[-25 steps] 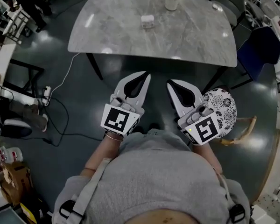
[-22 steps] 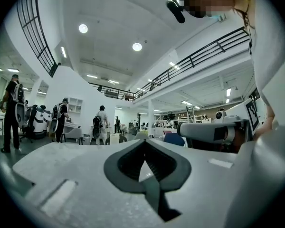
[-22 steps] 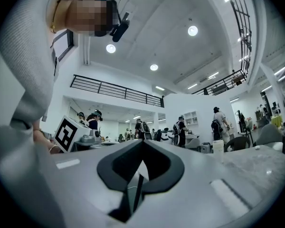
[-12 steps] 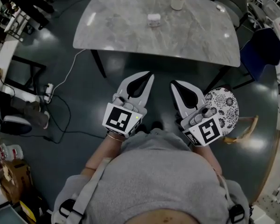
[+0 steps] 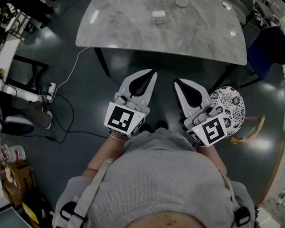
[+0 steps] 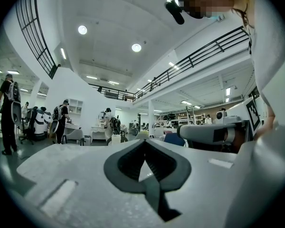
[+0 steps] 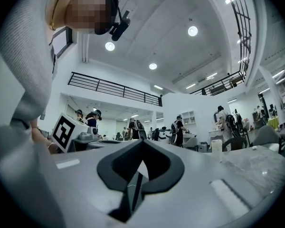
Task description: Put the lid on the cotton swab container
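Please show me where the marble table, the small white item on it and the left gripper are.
marble table [image 5: 114,27], head view, bare top left of centre.
small white item [image 5: 157,17], head view, its middle.
left gripper [image 5: 153,72], head view, its closed fingertips.

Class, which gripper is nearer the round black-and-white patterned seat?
Right. The right gripper is just beside the round black-and-white patterned seat; the left gripper is farther off, on the right gripper's other side.
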The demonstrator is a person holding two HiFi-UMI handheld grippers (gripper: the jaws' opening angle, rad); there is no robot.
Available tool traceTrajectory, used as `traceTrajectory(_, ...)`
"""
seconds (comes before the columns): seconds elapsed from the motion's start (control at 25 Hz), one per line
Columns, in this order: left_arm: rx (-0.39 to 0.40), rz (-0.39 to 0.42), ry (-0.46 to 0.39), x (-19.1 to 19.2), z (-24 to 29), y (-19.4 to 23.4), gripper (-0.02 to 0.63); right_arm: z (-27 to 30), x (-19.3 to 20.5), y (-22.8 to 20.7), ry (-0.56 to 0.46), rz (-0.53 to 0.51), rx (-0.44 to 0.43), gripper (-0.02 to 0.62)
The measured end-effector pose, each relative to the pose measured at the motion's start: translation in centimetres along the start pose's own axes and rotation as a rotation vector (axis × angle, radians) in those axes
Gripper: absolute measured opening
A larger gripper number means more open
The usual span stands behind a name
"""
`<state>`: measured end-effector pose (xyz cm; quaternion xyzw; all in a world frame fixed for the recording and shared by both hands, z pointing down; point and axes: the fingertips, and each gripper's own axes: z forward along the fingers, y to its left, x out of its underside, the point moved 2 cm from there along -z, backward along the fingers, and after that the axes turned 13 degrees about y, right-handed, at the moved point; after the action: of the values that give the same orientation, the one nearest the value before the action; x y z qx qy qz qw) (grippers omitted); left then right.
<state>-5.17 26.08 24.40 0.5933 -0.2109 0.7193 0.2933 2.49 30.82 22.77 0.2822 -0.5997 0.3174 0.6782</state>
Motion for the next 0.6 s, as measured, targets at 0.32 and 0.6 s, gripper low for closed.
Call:
traceTrajectory(0.32,-0.009,0.007,0.003,-0.02,0.26,0.43,-0.002,0.48,-0.02,-0.16,0.0,-0.005,-0.007,0.002)
traceTrajectory(0.6,-0.02,0.009,0.002,-0.25,0.83,0.83,-0.002,0.59,0.1,-0.63,0.008,-0.012,-0.012,0.002)
